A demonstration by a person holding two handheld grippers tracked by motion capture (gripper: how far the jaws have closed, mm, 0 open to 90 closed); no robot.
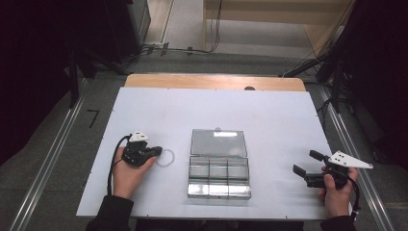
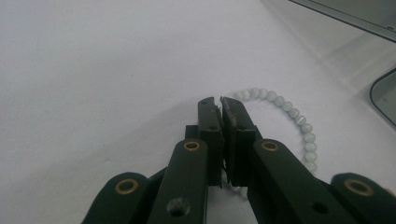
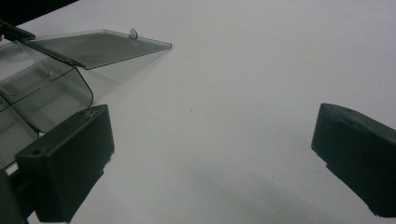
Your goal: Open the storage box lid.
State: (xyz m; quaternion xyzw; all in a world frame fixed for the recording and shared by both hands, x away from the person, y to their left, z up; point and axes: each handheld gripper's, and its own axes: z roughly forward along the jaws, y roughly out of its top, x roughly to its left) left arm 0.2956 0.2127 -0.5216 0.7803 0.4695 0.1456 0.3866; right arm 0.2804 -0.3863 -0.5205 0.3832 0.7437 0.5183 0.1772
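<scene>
A bracelet of pale round beads point(image 2: 299, 122) lies on the white table point(image 1: 269, 120), left of a clear plastic box point(image 1: 219, 179). My left gripper point(image 2: 219, 100) rests low on the table with its jaws pressed together across the near side of the bracelet point(image 1: 167, 157). The rest of the loop curves out to the right of the jaws. My left gripper point(image 1: 156, 151) is held by a hand at the table's left. At the right edge, my right gripper point(image 1: 304, 162) stands open above the table, nothing between its jaws. My right gripper point(image 3: 210, 154) faces bare table beside the box point(image 3: 42, 93).
The box has several small compartments, and its clear lid point(image 1: 219, 142) lies flat, open toward the far side. The lid point(image 3: 98, 46) has a small clasp at its edge. A wooden board edge point(image 1: 214, 82) runs along the table's far side. Dark stands and cables are beyond.
</scene>
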